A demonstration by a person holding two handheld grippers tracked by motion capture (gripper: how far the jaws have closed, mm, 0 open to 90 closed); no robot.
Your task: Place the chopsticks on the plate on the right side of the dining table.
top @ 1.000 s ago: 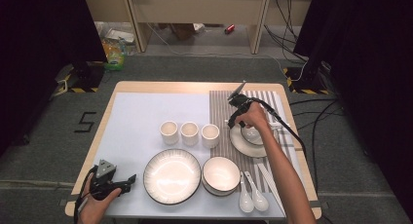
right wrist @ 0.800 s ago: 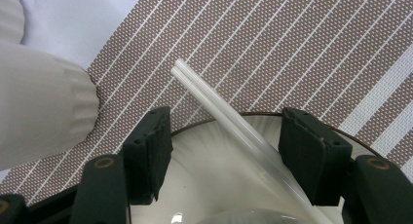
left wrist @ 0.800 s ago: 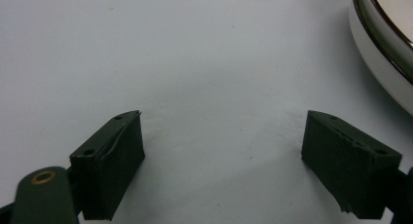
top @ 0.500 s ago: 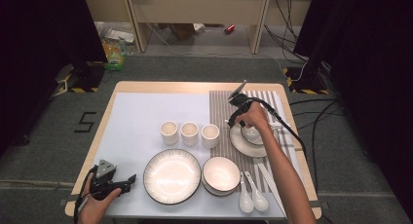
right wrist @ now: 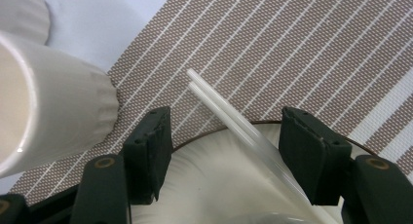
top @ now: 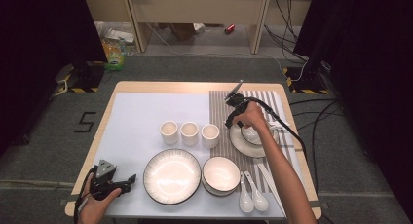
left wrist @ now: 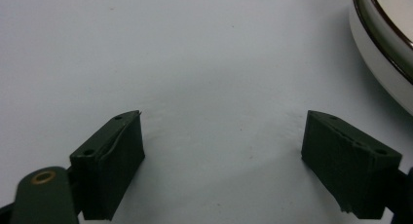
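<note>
The right gripper [right wrist: 224,153] is hovering with jaws apart around the pair of white plastic chopsticks [right wrist: 229,119] lying across the dark-rimmed white saucer [top: 239,142], not yet pinching them. Beside the large white ribbed plate [top: 171,175], the left gripper [top: 129,180] is resting open, so lifting remains.

White chopsticks [right wrist: 234,119] rest angled across a plate [right wrist: 204,170].

One readable mark: a numeral on the floor.
A black "5" [top: 86,122] stands on the grey floor [top: 44,151], left of the bench [top: 122,95]; nothing else is legible.
</note>
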